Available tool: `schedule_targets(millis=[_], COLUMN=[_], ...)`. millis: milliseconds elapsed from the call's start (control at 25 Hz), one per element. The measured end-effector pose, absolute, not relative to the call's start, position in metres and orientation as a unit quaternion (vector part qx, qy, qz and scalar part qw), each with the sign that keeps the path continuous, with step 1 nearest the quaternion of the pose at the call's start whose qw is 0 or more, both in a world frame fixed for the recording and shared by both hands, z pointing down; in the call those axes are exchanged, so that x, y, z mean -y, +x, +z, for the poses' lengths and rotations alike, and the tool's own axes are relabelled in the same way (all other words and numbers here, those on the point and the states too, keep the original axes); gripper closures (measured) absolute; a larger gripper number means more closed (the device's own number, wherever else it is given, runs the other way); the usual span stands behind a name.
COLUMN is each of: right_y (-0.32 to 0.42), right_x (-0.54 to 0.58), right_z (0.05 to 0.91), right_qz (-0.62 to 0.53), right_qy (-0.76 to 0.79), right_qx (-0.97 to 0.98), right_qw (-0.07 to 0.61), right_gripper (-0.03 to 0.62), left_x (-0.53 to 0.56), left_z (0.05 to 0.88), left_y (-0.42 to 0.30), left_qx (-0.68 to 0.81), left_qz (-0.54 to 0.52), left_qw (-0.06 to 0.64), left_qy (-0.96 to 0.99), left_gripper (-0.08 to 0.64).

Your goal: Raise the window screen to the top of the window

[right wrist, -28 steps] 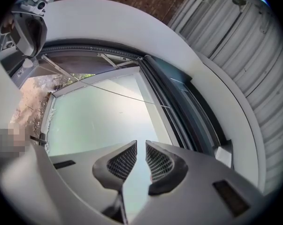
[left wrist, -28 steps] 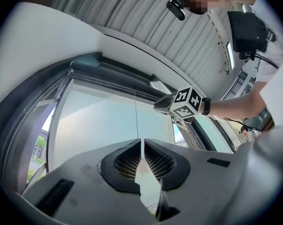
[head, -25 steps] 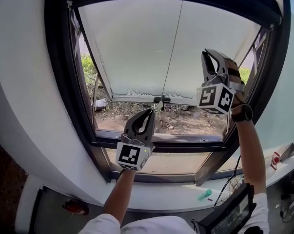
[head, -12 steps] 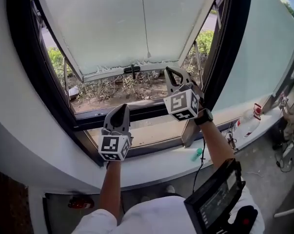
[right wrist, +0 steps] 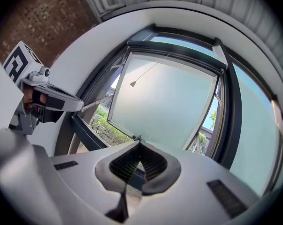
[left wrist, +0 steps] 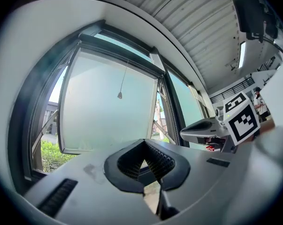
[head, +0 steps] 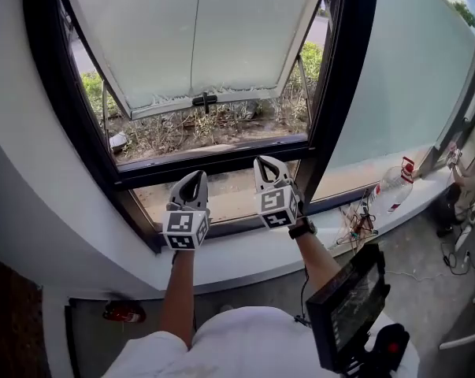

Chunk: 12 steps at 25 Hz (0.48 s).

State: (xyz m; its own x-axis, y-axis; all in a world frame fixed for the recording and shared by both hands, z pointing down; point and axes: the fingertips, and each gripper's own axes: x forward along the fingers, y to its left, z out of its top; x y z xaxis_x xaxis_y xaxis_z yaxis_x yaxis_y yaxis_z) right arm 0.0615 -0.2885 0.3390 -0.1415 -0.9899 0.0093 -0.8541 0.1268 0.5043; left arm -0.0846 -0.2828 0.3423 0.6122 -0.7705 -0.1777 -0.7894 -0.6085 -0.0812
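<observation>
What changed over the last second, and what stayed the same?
Both grippers dropped away from the window screen toward the sill, the right gripper much further than the left gripper. Both are shut and empty. The screen's bottom bar sits partway down as before.

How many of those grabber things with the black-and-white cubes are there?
2. The left gripper is held low in front of the window frame; the right gripper is just to its right. Both have jaws shut on nothing. No others show.
</observation>
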Motion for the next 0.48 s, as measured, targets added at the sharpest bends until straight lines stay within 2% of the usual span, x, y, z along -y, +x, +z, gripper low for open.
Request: schedule_targets(millis=[160,480], right_y=[0.084,0.126], right_x=[0.232,0.081], right_z=[0.376,0.447], right_qz=[-0.14,0.003], right_qy=[0.627,0.601], right_qx=[0.75,0.791], right_qw=[0.154,0.112], right_gripper=[0.603,0.603], left_x=[0.237,0.084], left_z=[0.361,0.437], left_y=[-0.064,0.007], left_qx=[-0.459,-0.471], left_qz=[0.05,0.016], left_qw=[0.062,-0.015], left_qy=[-0.885,-0.882], left_gripper=[0.561,0.561])
